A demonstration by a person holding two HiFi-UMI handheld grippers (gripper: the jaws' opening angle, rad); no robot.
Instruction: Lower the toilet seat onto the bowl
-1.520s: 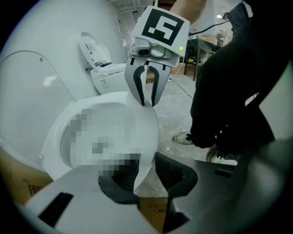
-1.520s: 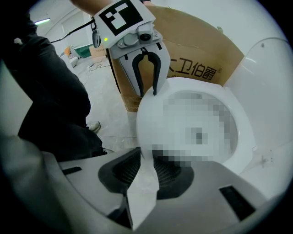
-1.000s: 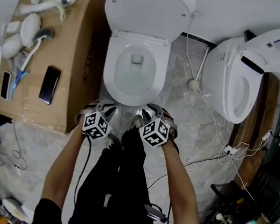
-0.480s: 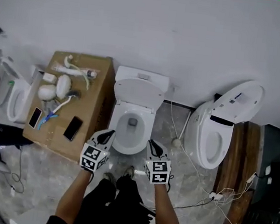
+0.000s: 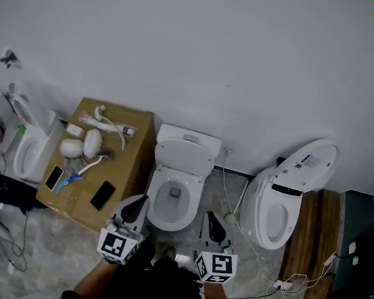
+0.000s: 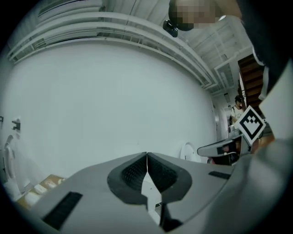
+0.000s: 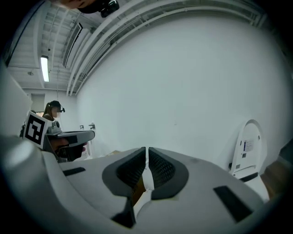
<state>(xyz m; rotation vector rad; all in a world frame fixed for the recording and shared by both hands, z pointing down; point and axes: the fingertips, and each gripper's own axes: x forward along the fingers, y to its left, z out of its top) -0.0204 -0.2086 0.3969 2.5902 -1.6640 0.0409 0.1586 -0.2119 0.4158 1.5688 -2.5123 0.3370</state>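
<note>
Stands facing a white ceramic toilet (image 5: 176, 193) set against a plain white wall (image 5: 205, 59). Looks down on its white oval seat (image 5: 155, 201), lying flat on the bowl rim, and on the white lid (image 5: 184, 157), upright against the tank.

Holds the grey left gripper (image 5: 140, 202) (image 6: 146, 157) with its square-marker cube just left of the bowl's near edge in the head view. Keeps the jaws pressed together on nothing.

Holds the matching grey right gripper (image 5: 211, 217) (image 7: 146, 153) just right of that edge. Has just been closing its jaws, now down to a hairline slit with nothing between the ribbed pads.

Aims both grippers at the wall, touching neither seat nor bowl.

Has to the left of the toilet a brown cardboard box (image 5: 130, 162) bearing two black phones (image 5: 102, 194) and some white fittings. Has to the right a second white toilet (image 5: 269, 220) with its lid raised, beside a brown wooden platform (image 5: 312, 228).
</note>
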